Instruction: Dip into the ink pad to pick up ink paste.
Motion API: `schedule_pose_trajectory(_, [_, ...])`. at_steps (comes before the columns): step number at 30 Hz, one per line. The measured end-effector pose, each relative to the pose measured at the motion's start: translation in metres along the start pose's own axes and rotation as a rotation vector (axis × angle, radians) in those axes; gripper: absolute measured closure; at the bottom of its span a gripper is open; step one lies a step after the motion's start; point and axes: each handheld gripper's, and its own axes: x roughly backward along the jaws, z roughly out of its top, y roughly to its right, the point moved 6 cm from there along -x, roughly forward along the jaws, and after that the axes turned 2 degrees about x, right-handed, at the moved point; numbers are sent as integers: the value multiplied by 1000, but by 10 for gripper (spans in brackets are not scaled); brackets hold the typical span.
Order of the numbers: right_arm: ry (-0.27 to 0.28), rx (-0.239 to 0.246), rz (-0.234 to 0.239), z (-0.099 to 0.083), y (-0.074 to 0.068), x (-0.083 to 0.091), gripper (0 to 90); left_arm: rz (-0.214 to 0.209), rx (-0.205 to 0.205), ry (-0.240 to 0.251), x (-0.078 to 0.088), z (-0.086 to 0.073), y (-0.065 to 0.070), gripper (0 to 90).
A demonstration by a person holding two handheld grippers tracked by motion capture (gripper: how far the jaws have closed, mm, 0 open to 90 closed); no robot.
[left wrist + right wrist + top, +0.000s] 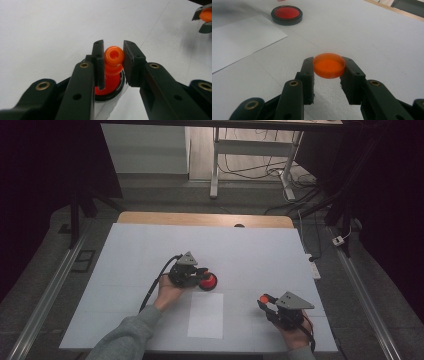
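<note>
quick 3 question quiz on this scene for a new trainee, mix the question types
1. True or false: the right gripper is shut on an orange disc.
2. What does the left gripper grip? A. a sheet of paper B. an orange knob C. a cable
3. Fill in: in the right gripper view, the black-rimmed red dish lies on the table beside a white ____.

Key
1. True: its pads press the disc's edge on both sides, above the table.
2. B: the orange knob sits between the pads, over the red dish.
3. Sheet of paper.
</note>
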Motion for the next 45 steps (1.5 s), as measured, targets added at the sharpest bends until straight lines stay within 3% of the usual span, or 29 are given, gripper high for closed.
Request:
schedule_pose_trajectory(24, [0,1,-6,-2,0,2,645,25,-4,-60,-19,-10,-9,721])
schedule_pose_trajectory(34, [-4,0,-10,-2,0,4,645,41,-34,-85,-22,-11,-7,721])
schedule_pose_trajectory(45, [-2,1,-9,-2,0,3,645,40,-29,-92,-23,-12,-7,721])
